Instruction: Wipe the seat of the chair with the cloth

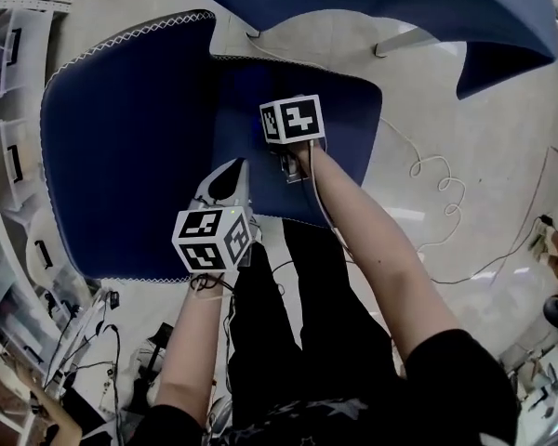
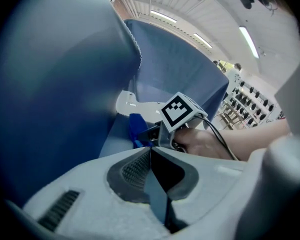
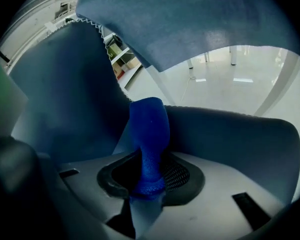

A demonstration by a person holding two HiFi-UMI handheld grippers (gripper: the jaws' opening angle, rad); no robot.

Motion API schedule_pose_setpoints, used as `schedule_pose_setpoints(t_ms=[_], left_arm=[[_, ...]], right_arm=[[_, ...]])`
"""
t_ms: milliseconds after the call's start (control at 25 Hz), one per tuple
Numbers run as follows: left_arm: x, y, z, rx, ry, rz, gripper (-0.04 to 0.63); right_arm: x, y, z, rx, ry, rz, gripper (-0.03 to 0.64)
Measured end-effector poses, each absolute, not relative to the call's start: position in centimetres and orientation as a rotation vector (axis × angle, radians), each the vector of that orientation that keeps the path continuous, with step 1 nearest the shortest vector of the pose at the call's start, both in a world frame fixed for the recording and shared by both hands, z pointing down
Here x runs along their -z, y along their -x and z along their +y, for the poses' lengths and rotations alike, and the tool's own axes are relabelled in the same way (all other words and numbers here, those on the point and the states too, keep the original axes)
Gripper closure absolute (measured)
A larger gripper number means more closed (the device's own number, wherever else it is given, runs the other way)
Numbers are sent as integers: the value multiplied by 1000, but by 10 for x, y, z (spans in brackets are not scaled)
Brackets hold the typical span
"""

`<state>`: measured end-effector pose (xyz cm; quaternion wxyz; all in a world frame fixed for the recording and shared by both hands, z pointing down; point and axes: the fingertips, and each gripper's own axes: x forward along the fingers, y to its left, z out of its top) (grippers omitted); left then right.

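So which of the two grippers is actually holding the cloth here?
The right gripper: its jaws are clamped on the blue cloth. The left gripper has its jaws together with nothing between them.

left gripper point(image 2: 151, 151): jaws pressed together, nothing between them. held nearer the body, left forearm point(image 1: 193, 342) bare. right gripper point(image 3: 149, 184): jaws clamped on the blue cloth point(image 3: 149, 129). right forearm point(image 1: 377, 249) bare, stretched farther forward than the left.

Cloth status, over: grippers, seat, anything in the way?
Right gripper shut on cloth, at the chair seat. Left gripper shut, empty, close by. Nothing seen blocking the seat.
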<state>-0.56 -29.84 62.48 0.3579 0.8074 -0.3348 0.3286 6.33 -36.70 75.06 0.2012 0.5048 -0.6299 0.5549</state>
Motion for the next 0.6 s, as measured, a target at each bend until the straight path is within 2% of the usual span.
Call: schedule_pose_setpoints(t_ms=[240,600], left_arm=[[-636,-23,-285,-910,-2149,-773,575],[-638,-24,-271,-966,-2177,-675,575]], right_arm=[[-756,-131,-333,-1563,-1559,-1669,505],[-748,-196,-277,-1538,-1784,-1487,505]])
